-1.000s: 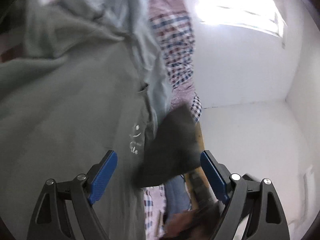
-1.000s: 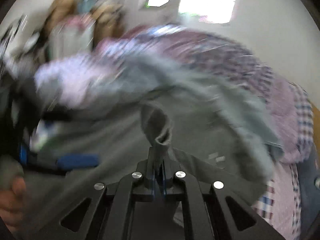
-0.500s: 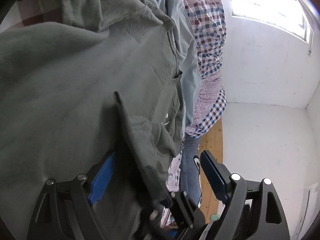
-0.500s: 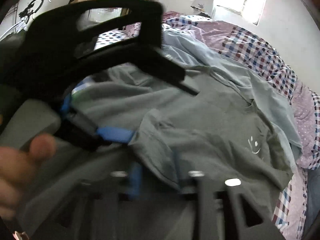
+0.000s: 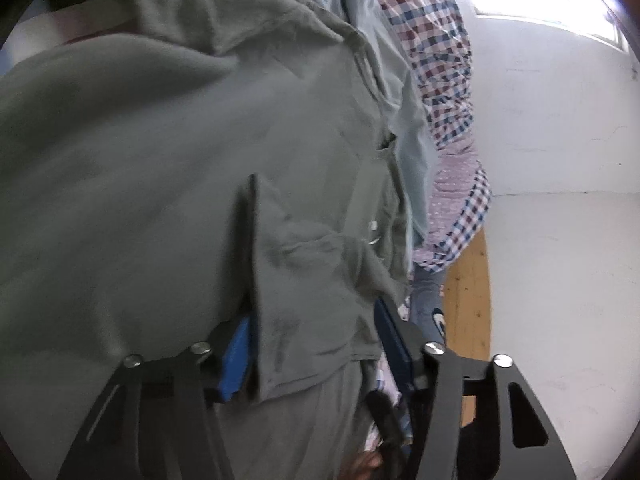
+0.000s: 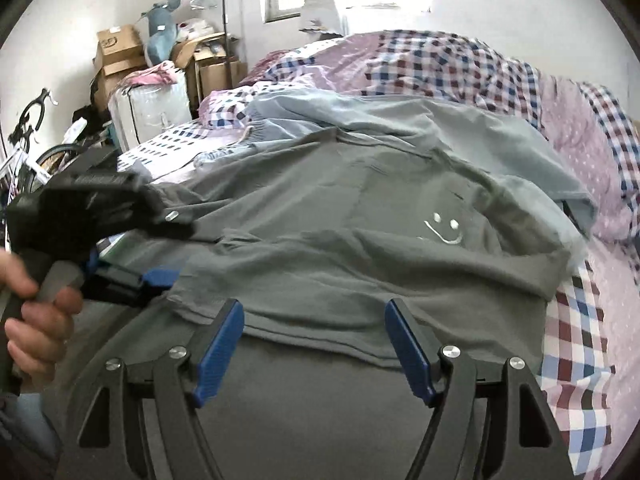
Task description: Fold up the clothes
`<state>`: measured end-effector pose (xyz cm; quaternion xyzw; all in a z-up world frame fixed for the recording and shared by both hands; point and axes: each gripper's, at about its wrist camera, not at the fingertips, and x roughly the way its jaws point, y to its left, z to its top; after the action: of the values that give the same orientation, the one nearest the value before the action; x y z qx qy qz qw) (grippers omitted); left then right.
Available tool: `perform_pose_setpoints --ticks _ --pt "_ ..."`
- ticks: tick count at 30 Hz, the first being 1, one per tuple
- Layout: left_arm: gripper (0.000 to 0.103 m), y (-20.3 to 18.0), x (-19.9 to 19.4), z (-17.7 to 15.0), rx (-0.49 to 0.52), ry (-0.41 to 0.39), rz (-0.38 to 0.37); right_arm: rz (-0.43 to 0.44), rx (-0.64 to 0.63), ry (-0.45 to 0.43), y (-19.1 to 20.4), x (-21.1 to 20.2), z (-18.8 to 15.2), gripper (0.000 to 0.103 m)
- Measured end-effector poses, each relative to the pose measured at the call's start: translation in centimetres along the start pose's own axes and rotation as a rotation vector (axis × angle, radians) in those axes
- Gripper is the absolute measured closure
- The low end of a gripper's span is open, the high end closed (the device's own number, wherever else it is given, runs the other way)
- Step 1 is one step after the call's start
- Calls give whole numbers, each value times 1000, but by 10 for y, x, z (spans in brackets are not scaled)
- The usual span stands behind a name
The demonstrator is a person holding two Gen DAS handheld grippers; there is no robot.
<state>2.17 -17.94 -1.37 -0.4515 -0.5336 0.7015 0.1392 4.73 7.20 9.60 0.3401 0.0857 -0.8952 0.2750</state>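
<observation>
A grey-green T-shirt [image 6: 360, 216] with a small white smiley face [image 6: 444, 230] lies spread on the bed; it fills the left wrist view [image 5: 160, 184]. One sleeve is folded inward over the body [image 6: 304, 276]. My right gripper [image 6: 314, 320] is open and empty just above the folded sleeve's hem. My left gripper [image 5: 314, 332] is open, with the folded sleeve [image 5: 312, 288] lying between its fingers; it also shows in the right wrist view [image 6: 120, 280] at the left edge of the shirt.
A light blue garment [image 6: 460, 136] lies behind the T-shirt on the checked bedding [image 6: 460, 64]. Cardboard boxes [image 6: 120, 52], a white case and a bicycle [image 6: 24, 152] stand at the left. A wooden floor strip [image 5: 468, 280] and white wall [image 5: 560, 240] border the bed.
My right gripper has let go of the sleeve, opened and drawn back. The sleeve has come to rest folded over the shirt, and my left gripper has come down around it.
</observation>
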Motion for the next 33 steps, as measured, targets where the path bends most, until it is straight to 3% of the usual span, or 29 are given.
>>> perform_pose_setpoints --ticks 9,15,17,19,21,27,33 --pt "44 5 -9 -41 23 -104 39 -42 73 -50 -26 -25 -5 27" --pt "42 -1 6 -41 -8 -119 -23 -104 148 -26 -66 -36 -12 27" --pt "49 -4 10 -39 -5 -116 -24 -124 172 7 -83 -36 -18 27" --pt "79 -2 15 -34 -21 -111 -13 -144 188 40 -99 -37 -24 27" --pt "95 2 21 -28 -46 -101 -31 -153 196 72 -113 -39 -30 27" --pt "101 -19 23 -16 32 -148 -59 -194 219 159 -137 -35 -50 27" --pt "101 -59 -6 0 181 -294 -123 -160 217 156 -133 -27 -51 27"
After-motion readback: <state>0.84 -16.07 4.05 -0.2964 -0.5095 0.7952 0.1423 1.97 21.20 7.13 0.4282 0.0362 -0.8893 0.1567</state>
